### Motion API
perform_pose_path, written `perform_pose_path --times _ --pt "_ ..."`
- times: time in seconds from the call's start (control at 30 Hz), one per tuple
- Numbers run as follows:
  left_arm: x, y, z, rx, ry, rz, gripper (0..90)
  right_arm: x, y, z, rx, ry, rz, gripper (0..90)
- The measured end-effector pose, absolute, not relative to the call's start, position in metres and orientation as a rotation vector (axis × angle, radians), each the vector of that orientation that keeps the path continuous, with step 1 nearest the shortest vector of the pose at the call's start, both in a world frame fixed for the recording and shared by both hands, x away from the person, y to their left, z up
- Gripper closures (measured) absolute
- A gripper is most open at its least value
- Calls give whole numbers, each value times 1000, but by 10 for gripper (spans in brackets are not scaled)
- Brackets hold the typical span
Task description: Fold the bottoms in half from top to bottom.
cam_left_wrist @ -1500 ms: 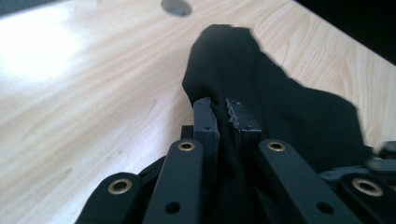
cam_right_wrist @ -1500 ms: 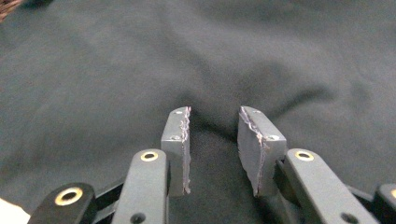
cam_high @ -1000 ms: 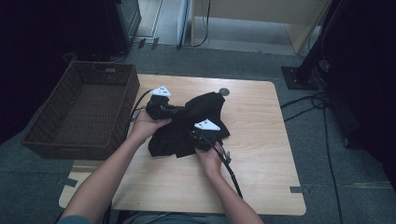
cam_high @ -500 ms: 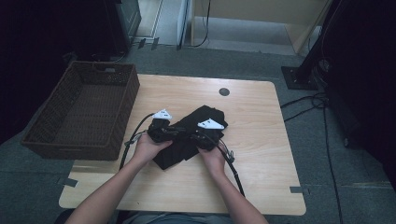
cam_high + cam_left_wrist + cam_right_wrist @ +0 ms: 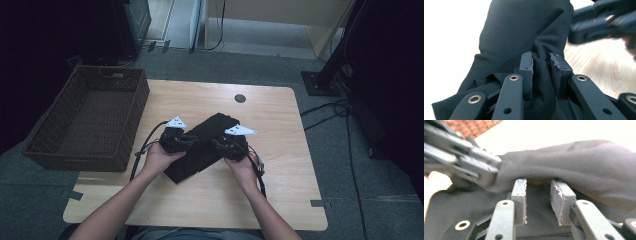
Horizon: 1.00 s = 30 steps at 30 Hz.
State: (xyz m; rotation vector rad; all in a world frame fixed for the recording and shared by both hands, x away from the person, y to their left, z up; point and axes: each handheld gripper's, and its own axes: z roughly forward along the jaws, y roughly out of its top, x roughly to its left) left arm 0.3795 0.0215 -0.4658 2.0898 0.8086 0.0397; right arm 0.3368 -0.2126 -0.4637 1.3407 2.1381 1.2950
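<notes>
A black garment (image 5: 206, 131) lies folded into a narrow bundle at the middle of the wooden table (image 5: 270, 195). Both hands hold grippers at its near part, pointing toward each other. My left gripper (image 5: 194, 143) has a bunched fold of the black cloth (image 5: 519, 30) filling the gap between its pads (image 5: 527, 67); its jaws have just been opening. My right gripper (image 5: 537, 182) points at the cloth (image 5: 586, 165) with a gap between its pads (image 5: 520, 195). A fold lies just past the tips, and its jaws have just been closing. In the high view the right gripper (image 5: 216, 145) sits close to the left one.
A dark wicker basket (image 5: 137, 107) stands at the table's left edge, beside the left hand. A small black disc (image 5: 240, 98) is set in the tabletop at the back. Cables (image 5: 260, 172) trail from both grippers toward the near edge.
The left gripper has come toward the near side with cloth, and the spread garment is now a narrower folded bundle. The right gripper shifted slightly, and the two grippers now face each other.
</notes>
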Motion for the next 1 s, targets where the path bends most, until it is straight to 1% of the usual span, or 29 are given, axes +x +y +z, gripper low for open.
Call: perform_pose_path --times 0.1,0.2,0.27,0.3,0.37,0.4,0.5,0.57,0.67,0.73,0.87,0.93,0.97,1.0 --pt "379 20 -464 2110 801 28 729 336 -215 -447 1325 2113 1325 705" --pt "377 16 -465 2117 797 28 696 341 -215 -438 1329 2089 1334 717" --pt "376 16 -463 2111 796 17 691 349 -212 -444 1343 2104 1324 717" --pt "377 16 -462 2111 797 9 682 359 -207 -457 1369 2125 1335 713" --pt "376 17 -460 2103 801 -6 651 365 -201 -469 1394 2156 1313 713" --pt "376 18 -459 2101 801 -11 651 365 -201 -469 1394 2156 1313 713" --pt "378 23 -450 2091 803 -41 629 366 -194 -484 1413 2197 1269 714" --pt "380 29 -438 2094 799 -31 611 363 -194 -494 1393 2237 1220 715" --pt "384 35 -427 2066 812 -23 600 360 -197 -499 1393 2239 1221 715" --pt "385 37 -425 2063 815 -19 600 358 -198 -500 1387 2243 1216 714" --pt "392 43 -422 2077 837 34 617 352 -199 -503 1365 2250 1201 709" --pt "397 43 -428 2100 851 30 645 348 -200 -504 1356 2250 1207 699" --pt "400 43 -436 2123 871 20 673 345 -201 -505 1354 2247 1216 681" --pt "400 43 -436 2123 871 20 702 345 -201 -505 1354 2247 1216 681"
